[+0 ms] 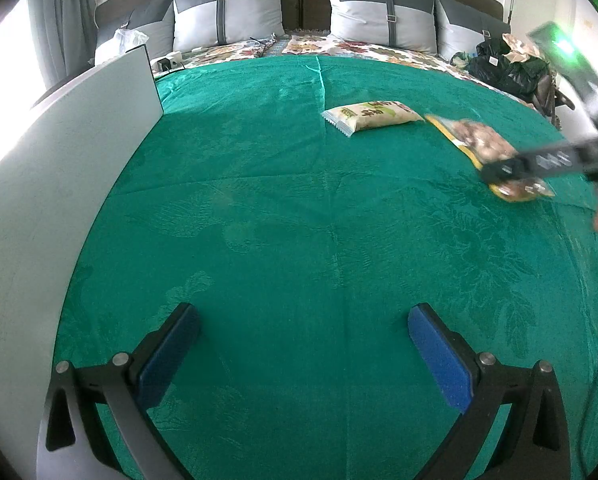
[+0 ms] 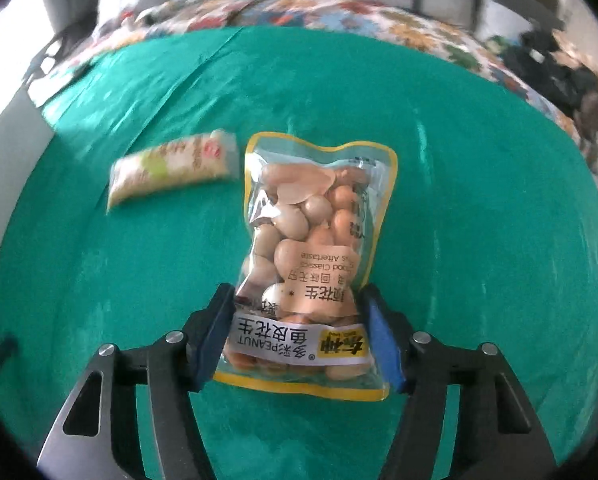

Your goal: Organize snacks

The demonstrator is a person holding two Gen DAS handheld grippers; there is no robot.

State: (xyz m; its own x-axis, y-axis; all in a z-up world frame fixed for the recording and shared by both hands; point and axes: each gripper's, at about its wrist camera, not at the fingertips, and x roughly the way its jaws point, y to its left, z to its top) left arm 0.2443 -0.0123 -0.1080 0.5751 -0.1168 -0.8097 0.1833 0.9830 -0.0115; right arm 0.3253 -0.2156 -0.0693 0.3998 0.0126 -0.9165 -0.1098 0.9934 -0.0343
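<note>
A clear yellow-edged peanut bag (image 2: pixel 311 256) sits between the blue pads of my right gripper (image 2: pixel 299 324), which is shut on its near end. The same bag (image 1: pixel 475 140) shows blurred at the right of the left wrist view, with the right gripper (image 1: pixel 499 172) on it. A pale cream snack pack (image 2: pixel 171 170) lies flat on the green blanket, left of the peanut bag; it also shows in the left wrist view (image 1: pixel 373 116). My left gripper (image 1: pixel 303 328) is open and empty, low over the green blanket (image 1: pixel 279 220).
A white panel (image 1: pixel 59 184) stands along the left side. Grey pillows (image 1: pixel 227 12) and a floral sheet (image 1: pixel 339 46) lie at the back. Dark bags (image 1: pixel 507 66) sit at the far right of the bed.
</note>
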